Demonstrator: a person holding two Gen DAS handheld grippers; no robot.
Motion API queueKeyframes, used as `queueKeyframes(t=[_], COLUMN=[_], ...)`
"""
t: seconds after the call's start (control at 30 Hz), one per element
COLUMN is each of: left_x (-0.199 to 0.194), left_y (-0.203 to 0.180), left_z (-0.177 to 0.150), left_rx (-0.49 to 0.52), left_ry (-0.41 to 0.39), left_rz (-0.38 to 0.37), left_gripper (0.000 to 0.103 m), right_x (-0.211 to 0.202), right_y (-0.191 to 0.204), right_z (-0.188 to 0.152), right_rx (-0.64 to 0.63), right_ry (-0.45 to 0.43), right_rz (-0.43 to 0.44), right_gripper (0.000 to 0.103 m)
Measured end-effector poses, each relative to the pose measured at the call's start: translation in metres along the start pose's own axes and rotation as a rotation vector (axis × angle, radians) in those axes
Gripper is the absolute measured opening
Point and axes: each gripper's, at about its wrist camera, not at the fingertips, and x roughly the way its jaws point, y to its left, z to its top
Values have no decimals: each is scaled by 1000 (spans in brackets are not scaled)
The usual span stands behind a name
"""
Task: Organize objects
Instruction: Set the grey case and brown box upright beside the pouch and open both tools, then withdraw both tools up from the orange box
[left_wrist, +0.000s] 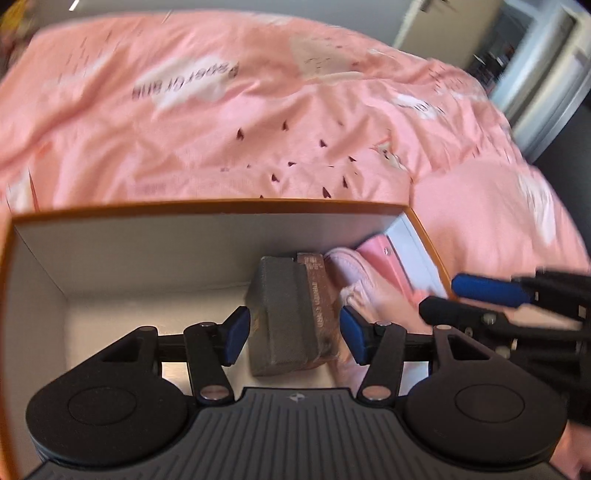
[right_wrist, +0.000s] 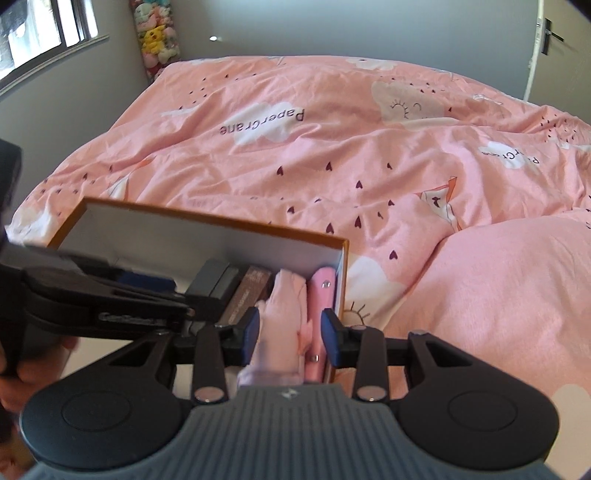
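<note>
The orange-edged box with white inner walls sits on the bed, and in it you have four things standing on edge in a row: a dark grey case, a brown book-like pack whose spine print is too blurred to read, a pale pink folded cloth and a pink snap wallet against the box's right wall. Your left gripper straddles the grey case and brown pack with its blue pads standing clear on both sides, so its jaws are apart and grip nothing. Your right gripper brackets the cloth and wallet; its left pad touches the cloth, but you cannot tell whether it clamps them. Around the box spreads the pink duvet, printed with "PaperCrane" on white clouds. Plush toys hang in the far corner.
</note>
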Motion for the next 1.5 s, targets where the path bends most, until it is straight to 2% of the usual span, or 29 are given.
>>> queueKeyframes(t=[0.03, 0.2, 0.3, 0.47, 0.57, 0.83, 1.1, 1.3, 1.5], left_x=[-4, -11, -6, 2, 7, 23, 27, 21, -10], left_y=[-1, 4, 8, 12, 15, 23, 22, 18, 11], left_z=[-3, -14, -17, -17, -16, -15, -13, -16, -23], left_rx=[24, 51, 37, 7, -27, -133, -155, -152, -122], left_ry=[5, 26, 35, 38, 36, 74, 97, 90, 30], left_rz=[5, 2, 6, -23, -19, -71, -87, -90, -70], left_gripper=[61, 36, 30, 24, 23, 21, 21, 21, 21], right_x=[-3, -11, -5, 13, 23, 40, 49, 40, 19], right_y=[0, 6, 16, 27, 28, 25, 24, 28, 30], right_z=[-3, -17, -26, -36, -36, -30, -28, -32, -36], right_rx=[-8, -53, -107, -181, -206, -163, -114, -153, -144], right_ry=[4, 56, 111, 160, 153, 153, 156, 158, 132], right_rz=[6, 67, 79, 59, 29, 61, 76, 63, 73], right_gripper=[32, 14, 3, 2, 2, 1, 0, 2, 5])
